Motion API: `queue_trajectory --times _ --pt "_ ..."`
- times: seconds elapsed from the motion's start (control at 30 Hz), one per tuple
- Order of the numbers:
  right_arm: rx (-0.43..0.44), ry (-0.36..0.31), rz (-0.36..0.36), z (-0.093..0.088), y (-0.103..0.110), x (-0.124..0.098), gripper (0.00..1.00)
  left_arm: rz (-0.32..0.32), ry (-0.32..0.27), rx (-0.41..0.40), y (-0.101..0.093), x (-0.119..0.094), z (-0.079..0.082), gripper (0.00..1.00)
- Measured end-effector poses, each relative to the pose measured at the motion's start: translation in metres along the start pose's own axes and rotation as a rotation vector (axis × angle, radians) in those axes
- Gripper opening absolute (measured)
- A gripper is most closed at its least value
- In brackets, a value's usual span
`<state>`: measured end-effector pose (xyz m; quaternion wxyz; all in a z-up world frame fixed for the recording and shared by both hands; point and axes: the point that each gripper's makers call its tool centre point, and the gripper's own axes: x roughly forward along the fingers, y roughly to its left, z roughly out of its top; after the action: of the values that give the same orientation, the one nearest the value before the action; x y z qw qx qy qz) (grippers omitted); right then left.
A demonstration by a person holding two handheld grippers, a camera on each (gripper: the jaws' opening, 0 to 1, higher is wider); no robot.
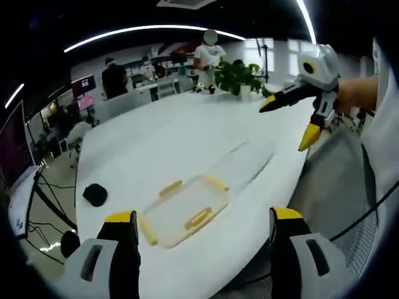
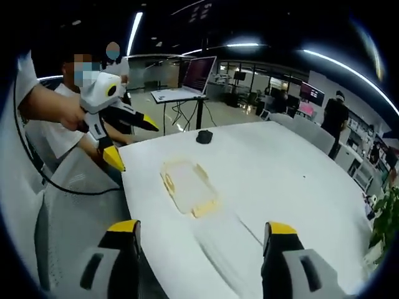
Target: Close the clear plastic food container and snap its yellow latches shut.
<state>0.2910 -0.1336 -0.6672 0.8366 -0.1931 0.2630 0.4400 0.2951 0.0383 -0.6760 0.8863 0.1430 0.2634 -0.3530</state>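
Left gripper view: jaws of the left gripper [image 1: 204, 225] spread wide, yellow-tipped, holding nothing, raised above the near table edge. Just beyond them, on the white table [image 1: 149, 149], the clear plastic food container [image 1: 186, 210] with yellow latches [image 1: 198, 218] along its sides. Further out, lying flat and apart from the tub, what looks like the clear lid [image 1: 242, 163], hard to trace against the white surface. Up at the right, the right gripper [image 1: 293, 121], held by a hand, jaws parted and empty, well above the table.

Right gripper view: right jaws wide at the bottom, nothing between them, the faint lid [image 2: 221, 240] close ahead, the container past it, and the left gripper [image 2: 134, 140] open in the air by the person's side.

Judged from this: lid off, latches undone, closing not yet begun. Best to take the lid by one edge with one gripper, steady the tub with the other, seat the lid square on all four sides before pressing any latch, then snap opposite latches in turn. Risk of the light tub sliding on the smooth top.

Beyond: a small black object [image 1: 95, 194] on the table, a potted plant [image 1: 237, 77] at the far end, people standing behind, a laptop [image 2: 194, 76] on a stand, ceiling light strips.
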Motion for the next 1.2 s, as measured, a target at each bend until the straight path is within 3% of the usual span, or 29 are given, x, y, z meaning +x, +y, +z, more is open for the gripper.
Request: queue_trajectory --times 0.53,0.77,0.83,0.97,1.2 --pt "-0.087 0.037 0.048 0.007 -0.001 0.028 0.79 -0.088 0.037 0.073 0.010 0.015 -0.003 0.84" --pt "-0.131 0.059 0.063 0.009 -0.005 0.041 0.79 -0.128 0.059 0.112 0.020 0.020 -0.005 0.82" --pt "-0.148 0.062 0.070 0.010 -0.006 0.044 0.78 -0.142 0.080 0.160 0.023 0.022 -0.009 0.82" --pt "-0.164 0.074 0.083 0.011 -0.006 0.050 0.77 -0.135 0.105 0.184 0.036 0.025 -0.013 0.78" --pt "-0.193 0.087 0.106 0.012 -0.005 0.064 0.77 -0.163 0.090 0.205 0.045 0.030 -0.012 0.78"
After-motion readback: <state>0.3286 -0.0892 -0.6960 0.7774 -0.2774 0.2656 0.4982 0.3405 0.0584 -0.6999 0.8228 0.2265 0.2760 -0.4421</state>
